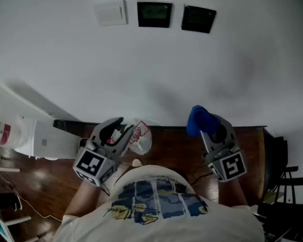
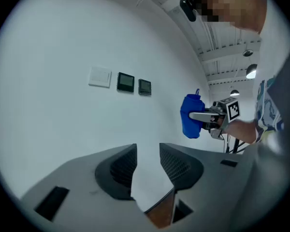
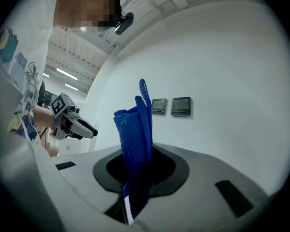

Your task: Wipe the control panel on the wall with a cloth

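Note:
Two dark control panels (image 1: 154, 14) (image 1: 198, 18) hang side by side on the white wall, with a white switch plate (image 1: 110, 11) to their left. My right gripper (image 1: 209, 129) is shut on a folded blue cloth (image 1: 198, 118), which stands up out of the jaws (image 3: 135, 129) below and short of the panels (image 3: 181, 106). My left gripper (image 1: 118, 130) is held low at the left, open and empty; its jaws stand a little apart with bare wall showing between them (image 2: 148, 151). The panels (image 2: 125, 82) lie up and ahead of it.
The floor (image 1: 40, 180) below is brown wood. A crumpled white and red plastic bag (image 1: 140, 137) lies by the wall near the left gripper. A white box-shaped unit (image 1: 48, 139) and a white bag (image 1: 10, 133) stand at the left. A dark chair (image 1: 283, 175) is at the right.

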`<state>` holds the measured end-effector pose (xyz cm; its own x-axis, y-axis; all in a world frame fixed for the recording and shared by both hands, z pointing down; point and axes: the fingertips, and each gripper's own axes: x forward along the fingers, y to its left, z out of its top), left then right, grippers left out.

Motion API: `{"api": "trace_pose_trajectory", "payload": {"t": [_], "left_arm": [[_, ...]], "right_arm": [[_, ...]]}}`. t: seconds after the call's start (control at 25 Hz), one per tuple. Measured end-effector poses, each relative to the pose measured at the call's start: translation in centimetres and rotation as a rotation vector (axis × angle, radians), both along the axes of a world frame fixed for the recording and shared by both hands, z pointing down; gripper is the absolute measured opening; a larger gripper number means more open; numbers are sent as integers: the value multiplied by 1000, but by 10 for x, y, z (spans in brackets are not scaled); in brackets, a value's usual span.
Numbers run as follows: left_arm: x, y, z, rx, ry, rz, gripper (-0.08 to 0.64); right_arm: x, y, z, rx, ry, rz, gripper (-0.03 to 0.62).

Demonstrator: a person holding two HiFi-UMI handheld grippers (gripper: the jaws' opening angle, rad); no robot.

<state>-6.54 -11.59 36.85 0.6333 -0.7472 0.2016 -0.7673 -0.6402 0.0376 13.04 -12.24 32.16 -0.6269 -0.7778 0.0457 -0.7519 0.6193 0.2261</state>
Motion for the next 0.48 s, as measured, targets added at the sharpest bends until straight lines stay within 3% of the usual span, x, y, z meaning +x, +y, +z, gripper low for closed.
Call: {"api": "trace_pose_trajectory", "payload": {"t": [0.2,0.32,0.48], "left_arm": [[-43,-2,20,-29,4,48,147],[-55,0,32,-57,20,72,147],[-64,-3,30,-38,81,62,147]], "right_arm": [[-68,-48,-11,101,265,50,81],[-105,-76,-43,260,401,68,82],[-141,-106,-97,461,575,100,83]]}}
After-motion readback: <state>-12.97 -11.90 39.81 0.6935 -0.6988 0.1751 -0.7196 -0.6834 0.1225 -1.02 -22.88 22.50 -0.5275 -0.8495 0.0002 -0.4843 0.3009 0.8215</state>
